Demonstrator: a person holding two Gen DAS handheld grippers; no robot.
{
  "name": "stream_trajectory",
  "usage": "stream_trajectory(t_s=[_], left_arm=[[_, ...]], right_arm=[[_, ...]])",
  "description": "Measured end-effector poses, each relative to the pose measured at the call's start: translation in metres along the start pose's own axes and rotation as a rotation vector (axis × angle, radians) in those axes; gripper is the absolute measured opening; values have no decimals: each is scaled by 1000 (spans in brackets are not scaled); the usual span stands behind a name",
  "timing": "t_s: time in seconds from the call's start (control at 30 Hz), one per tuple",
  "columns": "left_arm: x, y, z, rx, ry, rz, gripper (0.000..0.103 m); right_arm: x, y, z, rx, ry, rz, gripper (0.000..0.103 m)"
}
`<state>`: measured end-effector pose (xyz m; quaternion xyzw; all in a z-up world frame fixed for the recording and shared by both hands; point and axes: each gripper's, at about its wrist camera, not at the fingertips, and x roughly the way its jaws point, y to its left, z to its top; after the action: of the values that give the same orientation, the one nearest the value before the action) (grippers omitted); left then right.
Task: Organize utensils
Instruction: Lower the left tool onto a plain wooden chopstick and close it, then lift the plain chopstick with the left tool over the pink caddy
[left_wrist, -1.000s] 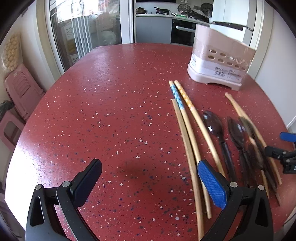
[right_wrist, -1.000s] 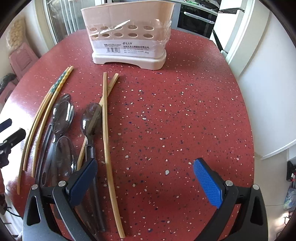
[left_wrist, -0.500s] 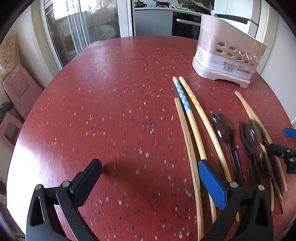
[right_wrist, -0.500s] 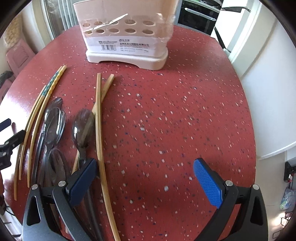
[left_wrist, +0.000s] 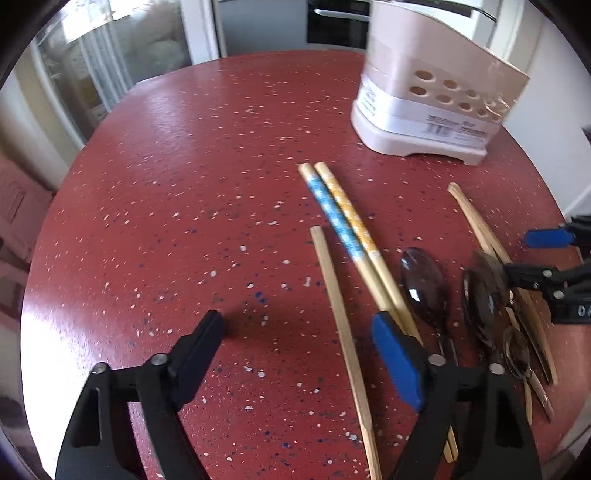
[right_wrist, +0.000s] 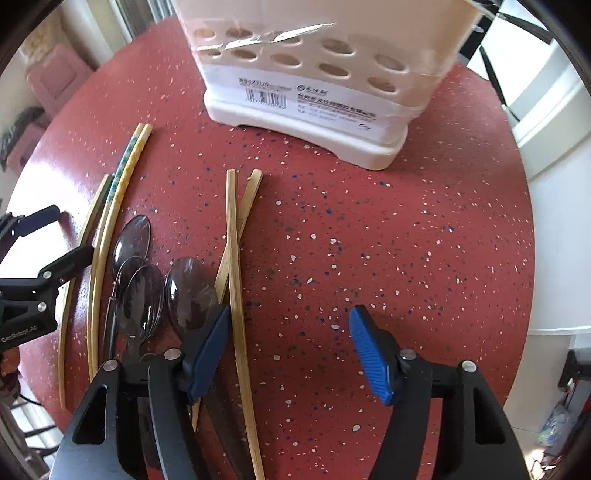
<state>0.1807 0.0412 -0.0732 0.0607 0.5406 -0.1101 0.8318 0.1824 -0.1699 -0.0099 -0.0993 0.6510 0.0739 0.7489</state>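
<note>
A beige utensil holder with round holes stands at the far side of the red speckled table. Two patterned chopsticks, plain bamboo chopsticks and dark see-through spoons lie loose in front of it. My left gripper hovers open over one plain chopstick. My right gripper points down with its jaws closing. A bamboo chopstick runs just inside its left finger, and no pad presses on it. Each gripper shows at the edge of the other's view.
A white wall and door frame stand close to the table's right edge. Pink plastic stools sit on the floor to the left. Glass doors and a kitchen counter lie beyond the table. Bare tabletop stretches right of the utensils.
Both grippers have moved forward towards the holder, which now looks larger. The right gripper's fingers stand closer together than before. The utensils lie as they did.
</note>
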Motion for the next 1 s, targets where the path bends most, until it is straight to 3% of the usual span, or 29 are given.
stream_trajectory(t_s=[0.1,0.23,0.27,0.3,0.33,0.5,0.73,1.0], left_arm=[[-2,-7,7,47,21,-18,84],[-5,-20,11,110,47,-45,60],[-6,-23,11,122,50,-56,49],[-6,-26,11,130,51,-56,39],[-7,-28,11,131,49,-54,38],[-20,-28,-2,63,-11,-74,35],[-60,-18,-19,-42,-183,-110,35],[-125,-17,2,-111,-384,-160,35]], right_arm=[[2,-1,9,-5,36,8,65],[0,8,20,-39,54,11,43],[-1,11,21,-44,56,15,39],[-2,16,21,-48,57,20,23],[-3,17,22,-47,57,23,6],[-6,6,19,-5,1,67,6],[-32,-35,-1,95,-145,141,6],[-98,-54,-34,144,-349,207,6]])
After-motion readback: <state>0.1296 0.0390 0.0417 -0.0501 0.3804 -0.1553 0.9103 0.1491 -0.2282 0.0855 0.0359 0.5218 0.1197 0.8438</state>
